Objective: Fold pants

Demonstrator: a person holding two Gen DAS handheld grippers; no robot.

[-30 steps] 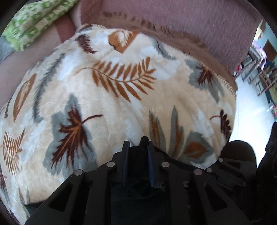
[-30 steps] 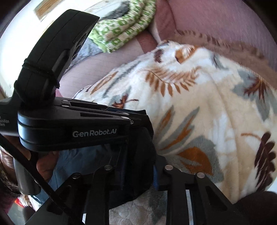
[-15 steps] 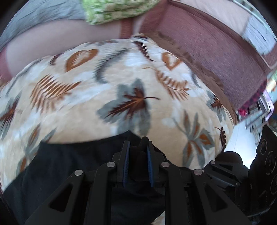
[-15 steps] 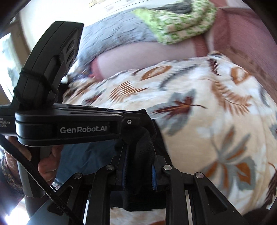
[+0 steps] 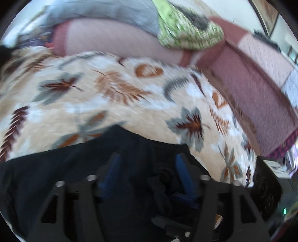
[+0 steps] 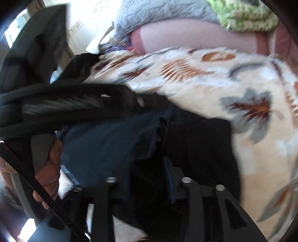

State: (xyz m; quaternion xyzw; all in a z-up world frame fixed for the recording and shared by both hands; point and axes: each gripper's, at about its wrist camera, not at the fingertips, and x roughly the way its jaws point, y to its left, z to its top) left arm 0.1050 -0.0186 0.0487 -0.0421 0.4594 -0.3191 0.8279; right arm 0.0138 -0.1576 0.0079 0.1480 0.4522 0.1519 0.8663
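The dark navy pants (image 5: 55,167) lie on a leaf-patterned blanket (image 5: 130,89), spreading left from my left gripper (image 5: 147,163). Its jaws are opening: the blue pads (image 5: 113,167) stand well apart with loose dark cloth between them, not pinched. In the right wrist view the pants (image 6: 111,141) are bunched over my right gripper (image 6: 147,167), whose jaws are also opening. One blue pad (image 6: 169,178) shows; cloth hides the other finger. The left gripper's body (image 6: 74,104) and the hand (image 6: 52,163) holding it cross that view's left side. Both views are blurred.
The blanket (image 6: 204,78) covers a maroon sofa (image 5: 260,89). A pink cushion (image 5: 111,42), a grey quilt (image 5: 111,13) and a green patterned cloth (image 5: 186,31) lie behind it. The right gripper's body (image 5: 266,186) shows at the left wrist view's right edge.
Both grippers have swept sideways over the blanket with the pants, and more dark cloth now lies spread on it. Both pairs of jaws, shut on the cloth before, have parted.
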